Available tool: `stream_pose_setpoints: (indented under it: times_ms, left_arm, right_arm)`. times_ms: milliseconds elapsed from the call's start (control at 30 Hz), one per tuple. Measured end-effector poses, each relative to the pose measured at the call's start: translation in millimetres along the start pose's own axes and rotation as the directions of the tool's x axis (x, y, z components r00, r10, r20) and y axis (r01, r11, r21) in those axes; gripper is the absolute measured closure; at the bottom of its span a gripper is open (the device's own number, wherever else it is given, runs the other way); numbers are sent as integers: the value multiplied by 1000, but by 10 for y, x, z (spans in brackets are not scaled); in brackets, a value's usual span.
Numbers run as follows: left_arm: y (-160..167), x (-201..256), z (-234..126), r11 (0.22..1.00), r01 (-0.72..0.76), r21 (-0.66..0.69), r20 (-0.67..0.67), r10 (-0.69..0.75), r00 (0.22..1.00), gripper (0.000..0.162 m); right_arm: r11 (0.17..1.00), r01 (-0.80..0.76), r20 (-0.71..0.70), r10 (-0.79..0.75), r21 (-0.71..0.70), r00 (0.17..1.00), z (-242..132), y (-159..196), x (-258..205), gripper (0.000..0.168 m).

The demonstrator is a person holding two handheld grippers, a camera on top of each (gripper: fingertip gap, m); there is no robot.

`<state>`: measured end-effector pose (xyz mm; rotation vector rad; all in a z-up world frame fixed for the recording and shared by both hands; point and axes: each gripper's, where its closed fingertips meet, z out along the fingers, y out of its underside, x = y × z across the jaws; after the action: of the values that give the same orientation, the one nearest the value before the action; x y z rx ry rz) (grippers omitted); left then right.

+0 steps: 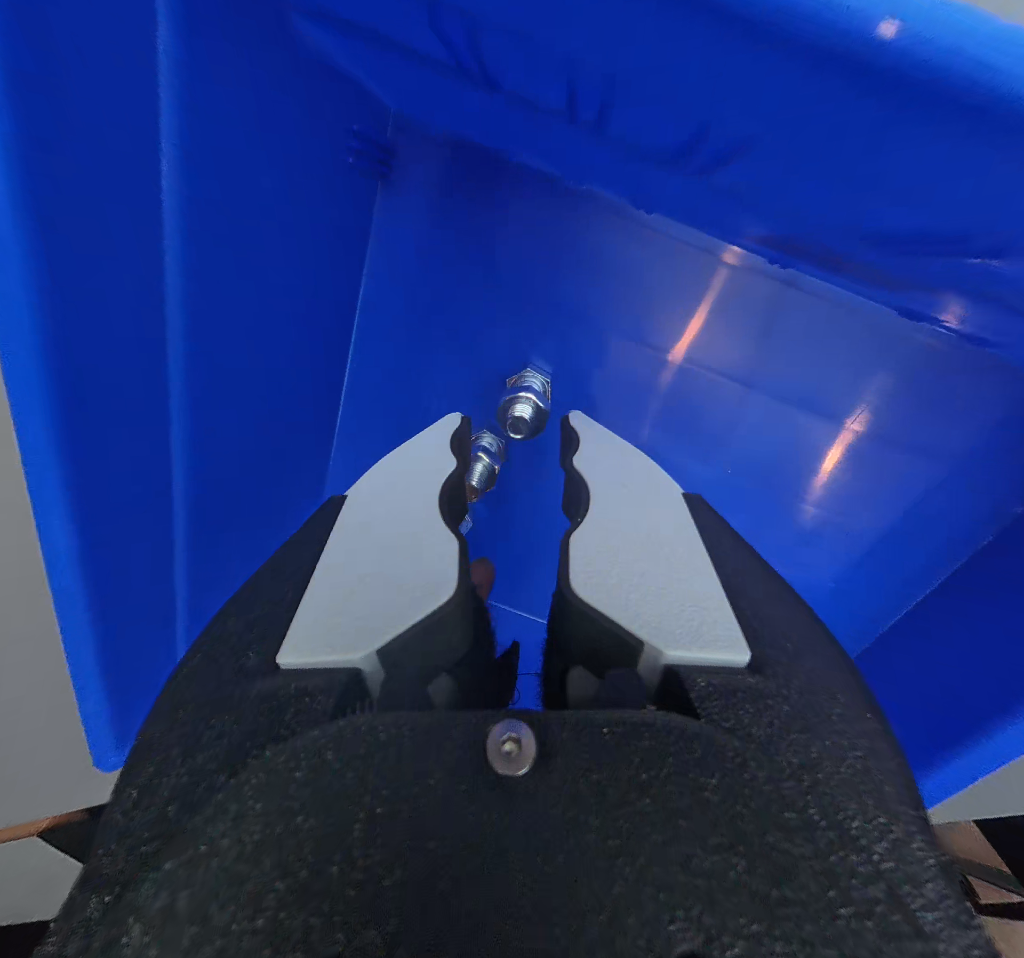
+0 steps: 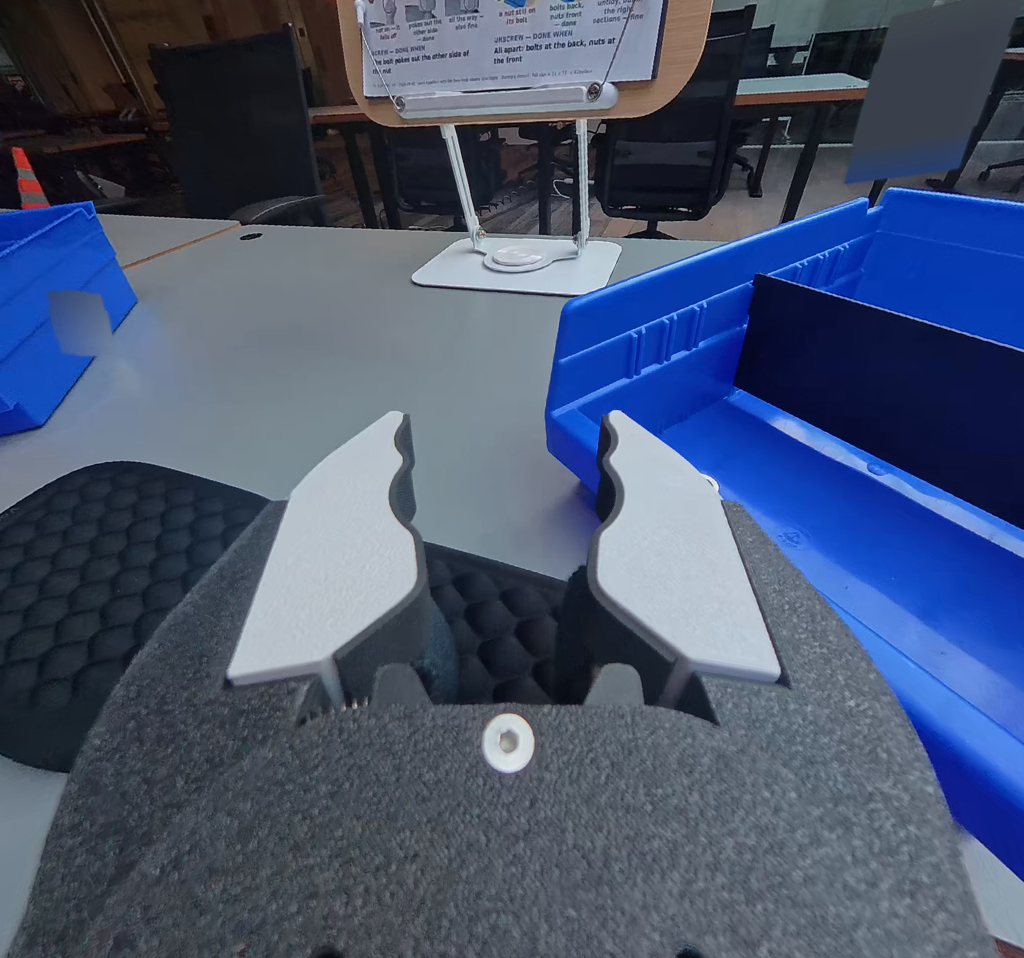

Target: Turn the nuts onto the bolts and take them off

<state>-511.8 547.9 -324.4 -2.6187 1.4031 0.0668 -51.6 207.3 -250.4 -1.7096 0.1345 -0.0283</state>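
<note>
In the left wrist view my left gripper (image 1: 512, 422) points down into a blue bin (image 1: 720, 433). Two silver bolts with nuts on them lie on the bin floor. The larger bolt (image 1: 523, 405) lies just past the fingertips, between them. The smaller bolt (image 1: 485, 463) lies against the inside of the left finger (image 1: 388, 532). The jaws are open and hold nothing. In the right wrist view my right gripper (image 2: 504, 427) is open and empty, low over the grey table (image 2: 310, 355), beside the left front corner of a second blue bin (image 2: 692, 355).
The second bin has a black divider (image 2: 886, 377) across it. A third blue bin (image 2: 55, 311) stands at the table's left edge. A black honeycomb mat (image 2: 100, 571) lies under the right gripper. A stand holding an instruction sheet (image 2: 515, 261) stands at the back. Some 60 cm of space lies between my two pairs of fingers.
</note>
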Motion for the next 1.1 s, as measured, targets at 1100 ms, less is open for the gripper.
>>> stream_pose_setpoints:
  times_ms: [1100]
  left_arm:
    - [-1322, 3620, -551, 600, -764, 239, -24, 790, 613, 144]
  right_arm:
    - [995, 86, -12, -87, -40, 996, 34, 47, -66, 105]
